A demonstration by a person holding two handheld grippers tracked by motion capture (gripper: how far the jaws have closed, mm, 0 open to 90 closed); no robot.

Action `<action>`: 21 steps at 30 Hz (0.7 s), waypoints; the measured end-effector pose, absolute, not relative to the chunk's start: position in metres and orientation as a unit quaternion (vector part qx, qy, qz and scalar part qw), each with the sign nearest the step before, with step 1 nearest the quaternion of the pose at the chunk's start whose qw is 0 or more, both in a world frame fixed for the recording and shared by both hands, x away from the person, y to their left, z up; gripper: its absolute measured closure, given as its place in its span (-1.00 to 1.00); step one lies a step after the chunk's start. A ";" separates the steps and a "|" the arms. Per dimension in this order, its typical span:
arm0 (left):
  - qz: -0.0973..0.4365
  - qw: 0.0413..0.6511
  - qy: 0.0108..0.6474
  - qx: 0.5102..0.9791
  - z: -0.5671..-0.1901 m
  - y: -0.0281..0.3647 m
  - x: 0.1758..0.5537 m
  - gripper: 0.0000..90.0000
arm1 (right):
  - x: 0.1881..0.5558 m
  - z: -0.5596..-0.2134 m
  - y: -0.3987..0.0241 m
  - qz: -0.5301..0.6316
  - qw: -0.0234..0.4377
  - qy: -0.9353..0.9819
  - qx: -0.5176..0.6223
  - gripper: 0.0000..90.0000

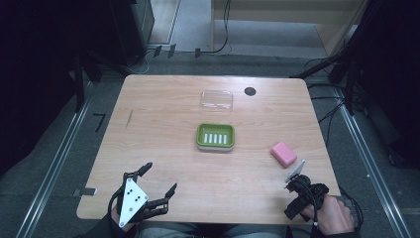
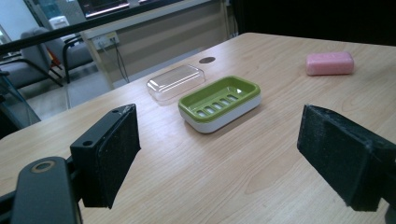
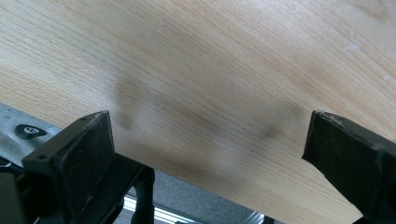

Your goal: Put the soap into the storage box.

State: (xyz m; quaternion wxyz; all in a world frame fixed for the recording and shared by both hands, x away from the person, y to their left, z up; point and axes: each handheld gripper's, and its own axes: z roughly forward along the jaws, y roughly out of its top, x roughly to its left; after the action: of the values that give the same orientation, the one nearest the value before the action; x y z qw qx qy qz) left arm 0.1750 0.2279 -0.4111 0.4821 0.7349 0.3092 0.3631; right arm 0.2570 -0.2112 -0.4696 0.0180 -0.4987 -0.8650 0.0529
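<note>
At the near left corner of the wooden bench [image 1: 163, 99], the left tongs [image 1: 161, 178] are held with jaws spread wide, gripping nothing. Toward the middle sits a green soap dish [image 1: 215, 137] with a slotted white insert; its clear plastic lid [image 1: 217, 99] lies apart, farther back, near a dark round grommet [image 1: 250, 91]. A pink soap bar [image 1: 283, 153] rests right of the dish. Just beside it, at the near right, the right tongs [image 3: 208, 140] gape over bare wood. No brand, label or writing can be read anywhere.
</note>
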 end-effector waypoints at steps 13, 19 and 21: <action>0.365 0.481 0.314 0.733 -0.411 0.229 0.173 -0.70 | 0.261 -0.471 -0.206 0.065 0.005 -0.875 -0.480 -0.96; 0.365 0.481 0.310 0.735 -0.411 0.229 0.173 -0.70 | 0.263 -0.471 -0.206 0.060 0.004 -0.877 -0.477 -0.96; 0.365 0.481 0.309 0.735 -0.411 0.229 0.173 -0.70 | 0.264 -0.471 -0.207 0.060 0.002 -0.877 -0.476 -0.96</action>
State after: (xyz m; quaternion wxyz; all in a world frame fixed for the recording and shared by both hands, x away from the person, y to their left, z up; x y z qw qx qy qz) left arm 0.1730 0.2286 -0.4110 0.4809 0.7349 0.3095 0.3645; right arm 0.2638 -0.2065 -0.4707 0.0019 -0.4761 -0.8774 0.0598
